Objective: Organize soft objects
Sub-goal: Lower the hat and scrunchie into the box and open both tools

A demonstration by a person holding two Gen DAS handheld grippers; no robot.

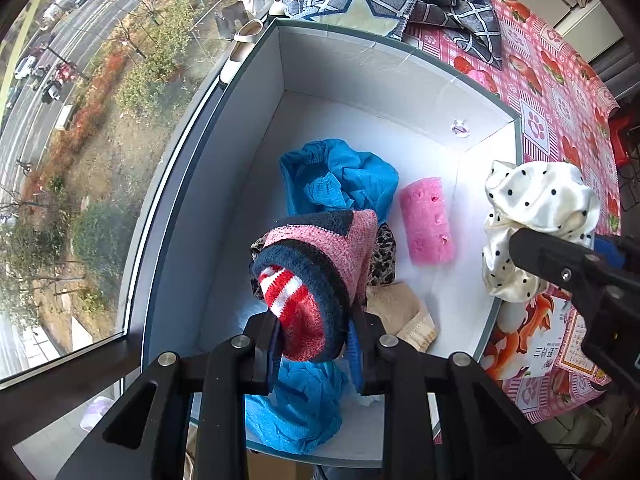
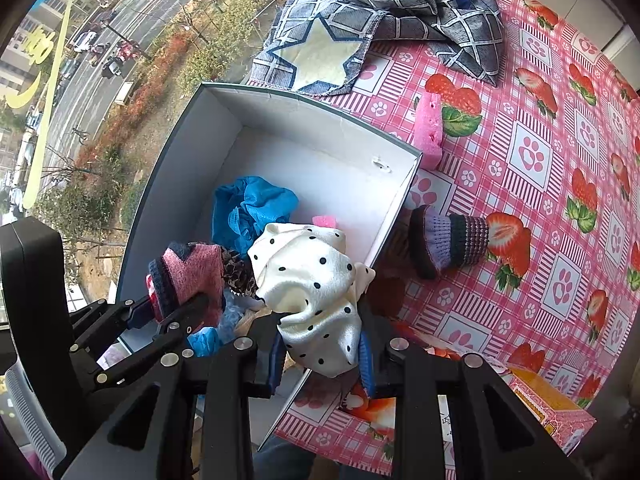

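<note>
Over the white cardboard box (image 1: 384, 80), bottom centre, the left gripper (image 1: 316, 340) clamps a pink-and-navy knitted sock (image 1: 320, 264); the right gripper (image 2: 322, 354) pinches a white polka-dotted satin scrunchie (image 2: 312, 280).

A pink checked tablecloth (image 2: 532, 216) printed with strawberries and paw prints covers the tabletop on the right. At its near edge lies a printed carton (image 2: 548, 404) with orange and red artwork. To the left, a window (image 1: 100, 128) looks down on a street (image 1: 44, 60) with cars, trees and red shrubs. A pale shoe (image 1: 240, 50) sits on the far sill beyond the glass.
</note>
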